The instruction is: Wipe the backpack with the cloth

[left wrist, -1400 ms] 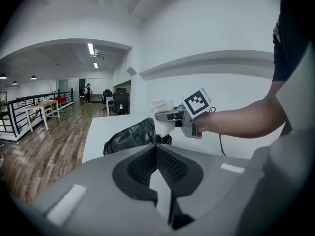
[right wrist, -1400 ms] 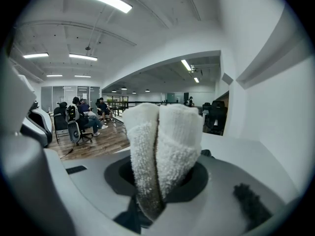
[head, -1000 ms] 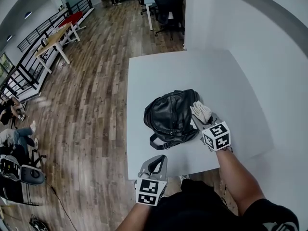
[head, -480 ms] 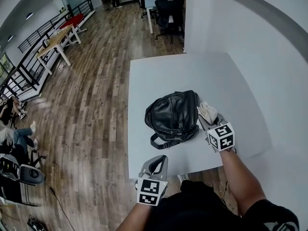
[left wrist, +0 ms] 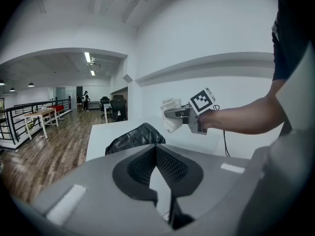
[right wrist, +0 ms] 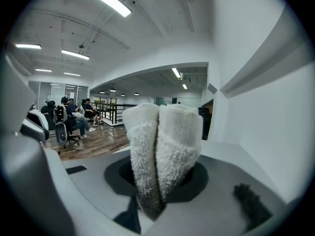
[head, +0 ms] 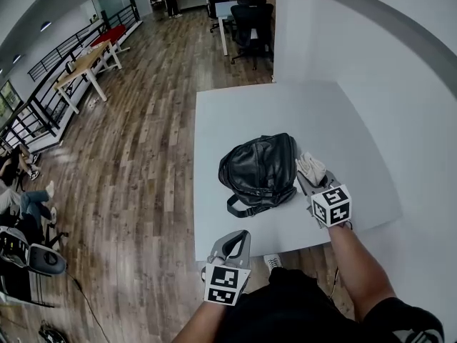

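A black leather backpack [head: 258,171] lies on its side on the white table [head: 285,106], its strap trailing toward the near edge. Just right of it, my right gripper [head: 308,177] is shut on a folded white cloth [head: 311,168], which sits close beside the bag's right side. In the right gripper view the cloth [right wrist: 162,146] stands up between the jaws and hides the bag. My left gripper [head: 235,239] hangs below the table's near edge, shut and holding nothing. The left gripper view looks across at the backpack [left wrist: 135,138], the cloth [left wrist: 171,113] and the right gripper [left wrist: 178,113].
A white wall [head: 371,63] runs along the table's right and far sides. Wooden floor [head: 143,156] lies to the left. Office chairs and a desk [head: 243,13] stand beyond the table. People sit at the far left [head: 21,199].
My right gripper has drawn the cloth a little to the right, off the backpack's right side. The left gripper has stayed below the table edge.
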Available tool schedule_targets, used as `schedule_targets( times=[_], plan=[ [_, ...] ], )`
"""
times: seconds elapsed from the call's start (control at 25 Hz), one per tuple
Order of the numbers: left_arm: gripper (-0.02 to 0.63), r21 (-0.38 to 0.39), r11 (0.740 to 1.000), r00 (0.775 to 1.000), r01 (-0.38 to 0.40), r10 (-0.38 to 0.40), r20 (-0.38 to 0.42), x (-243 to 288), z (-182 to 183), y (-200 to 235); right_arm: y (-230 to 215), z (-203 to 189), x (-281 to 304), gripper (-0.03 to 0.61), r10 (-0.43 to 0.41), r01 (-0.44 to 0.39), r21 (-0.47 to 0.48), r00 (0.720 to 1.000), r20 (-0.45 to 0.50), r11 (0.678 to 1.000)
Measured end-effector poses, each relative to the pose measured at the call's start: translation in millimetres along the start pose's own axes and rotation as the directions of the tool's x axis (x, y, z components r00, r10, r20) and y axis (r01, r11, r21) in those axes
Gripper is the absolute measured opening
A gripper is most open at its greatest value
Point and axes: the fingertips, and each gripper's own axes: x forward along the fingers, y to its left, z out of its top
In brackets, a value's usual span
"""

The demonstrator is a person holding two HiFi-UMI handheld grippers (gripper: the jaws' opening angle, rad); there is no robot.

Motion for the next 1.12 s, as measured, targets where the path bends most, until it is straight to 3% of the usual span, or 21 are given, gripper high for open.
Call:
schedule_targets(
  times=[0.28, 0.56, 0.72, 0.92, 1.12],
  plan=[
    [0.006, -0.036, 0.999, 1.000, -0.003, 0.003, 0.001, -29, -18, -2, 32, 3, -28, 0.098, 0.001, -0.004, 0.062, 0.999, 0.040, 0.998],
    [0.006, -0.082, 0.997, 1.000, -0.011, 0.012, 0.010, -58, -32, -7, 92, -1, -69, 0.098, 0.056, -0.064, 0.110, 0.996, 0.070, 0.992],
    [0.006, -0.112, 0.994, 1.000, 0.002, 0.000, 0.018, -72, -38, -14, 122, -8, -87, 0.098, 0.092, -0.099, 0.114, 0.994, 0.064, 0.989],
    [0.006, -0.209, 0.978, 0.999, 0.011, 0.000, 0.054, -83, -36, -21, 144, -11, -108, 0.098, 0.123, -0.129, 0.111, 0.990, 0.063, 0.985],
    [0.006, -0.237, 0.971, 0.996, -0.011, 0.033, 0.088, -95, -29, -21, 152, -8, -124, 0.098, 0.148, -0.154, 0.098, 0.987, 0.065, 0.983]
  ],
)
